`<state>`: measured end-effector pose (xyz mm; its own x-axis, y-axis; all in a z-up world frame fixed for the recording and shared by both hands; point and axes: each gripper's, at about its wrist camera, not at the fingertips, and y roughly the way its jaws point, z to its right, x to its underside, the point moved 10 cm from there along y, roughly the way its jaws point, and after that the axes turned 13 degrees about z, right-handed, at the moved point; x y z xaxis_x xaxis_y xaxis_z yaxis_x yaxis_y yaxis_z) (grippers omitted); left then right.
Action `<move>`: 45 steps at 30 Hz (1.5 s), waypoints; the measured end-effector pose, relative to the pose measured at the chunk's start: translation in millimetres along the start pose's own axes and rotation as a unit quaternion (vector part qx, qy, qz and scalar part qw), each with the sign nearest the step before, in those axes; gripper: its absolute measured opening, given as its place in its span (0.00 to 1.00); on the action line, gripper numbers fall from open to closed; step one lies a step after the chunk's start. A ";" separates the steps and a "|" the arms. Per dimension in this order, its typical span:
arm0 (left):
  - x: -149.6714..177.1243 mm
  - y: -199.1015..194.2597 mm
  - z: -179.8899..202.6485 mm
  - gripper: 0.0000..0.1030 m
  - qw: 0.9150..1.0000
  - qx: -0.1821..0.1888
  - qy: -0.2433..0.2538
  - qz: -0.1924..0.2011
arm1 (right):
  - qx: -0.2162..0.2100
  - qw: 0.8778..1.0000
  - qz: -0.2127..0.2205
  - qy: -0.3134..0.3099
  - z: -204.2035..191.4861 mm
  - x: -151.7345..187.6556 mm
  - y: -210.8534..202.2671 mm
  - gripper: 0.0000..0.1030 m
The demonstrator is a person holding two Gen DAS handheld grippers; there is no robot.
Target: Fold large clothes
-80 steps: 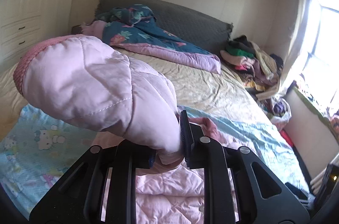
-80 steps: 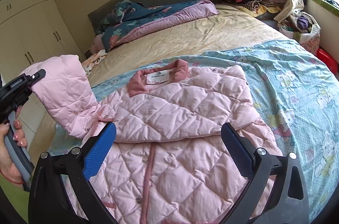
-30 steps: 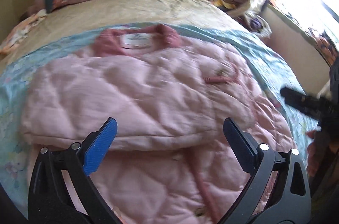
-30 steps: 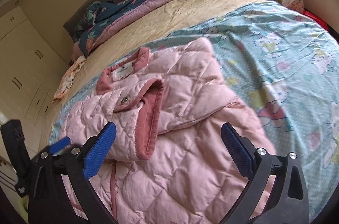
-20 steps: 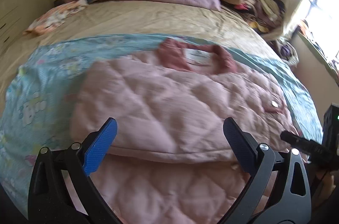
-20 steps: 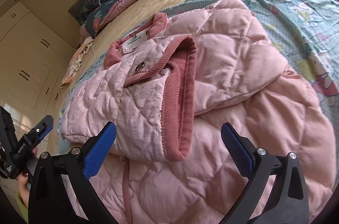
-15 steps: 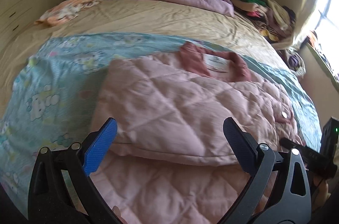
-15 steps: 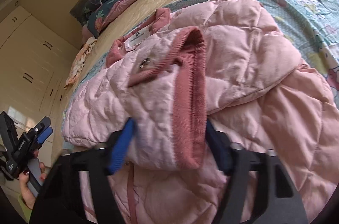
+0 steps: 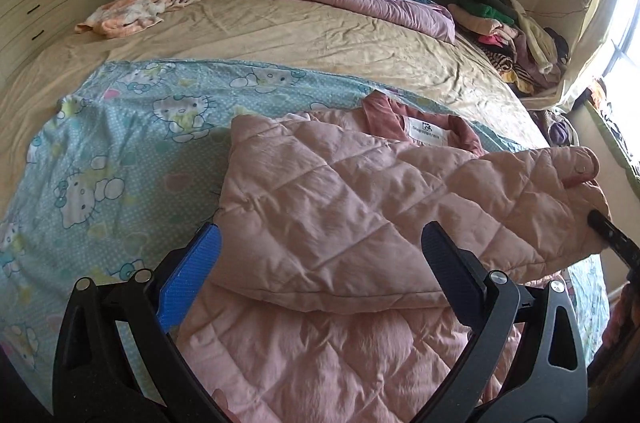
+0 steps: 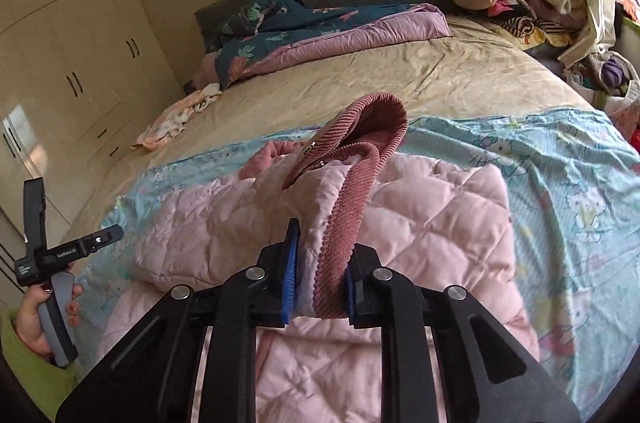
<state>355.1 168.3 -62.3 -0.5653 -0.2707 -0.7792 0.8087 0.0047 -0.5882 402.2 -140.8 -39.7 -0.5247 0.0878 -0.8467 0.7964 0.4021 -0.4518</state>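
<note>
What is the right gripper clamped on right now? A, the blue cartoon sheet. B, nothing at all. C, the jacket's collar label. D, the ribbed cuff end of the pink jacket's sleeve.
D: the right gripper is shut on the sleeve cuff of the pink jacket, its blue pads pressing the ribbed edge.

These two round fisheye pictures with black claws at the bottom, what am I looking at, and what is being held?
No robot: a person holds a two-finger gripper in each hand, each carrying a camera that looks along its fingers. On the bed, over a blue cartoon-print sheet, lies a pale pink quilted jacket. In the left view, the left gripper stands open above the jacket, holding nothing. In the right view, the right gripper has just closed on the jacket's dusty-rose ribbed sleeve cuff and holds it raised. At that view's left edge, the person's hand grips the other tool.
</note>
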 end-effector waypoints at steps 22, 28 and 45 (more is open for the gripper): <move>37.9 63.4 41.7 0.91 0.998 0.009 0.037 -0.058 | 0.089 0.994 -0.040 0.040 51.1 43.6 8.7 0.65; 58.9 82.5 36.3 0.92 0.995 0.000 0.059 -0.077 | 0.045 0.998 -0.046 0.002 10.5 36.8 16.4 0.78; 64.1 79.2 30.9 0.92 0.996 0.018 0.051 -0.071 | 0.055 0.983 -0.165 -0.058 -22.5 110.5 114.7 0.84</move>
<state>388.0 121.5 -152.2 -0.6864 -0.1672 -0.7077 0.7237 -0.0616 -0.6874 428.8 -64.5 -178.7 -0.7279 -0.1379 -0.6716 0.6187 0.2900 -0.7301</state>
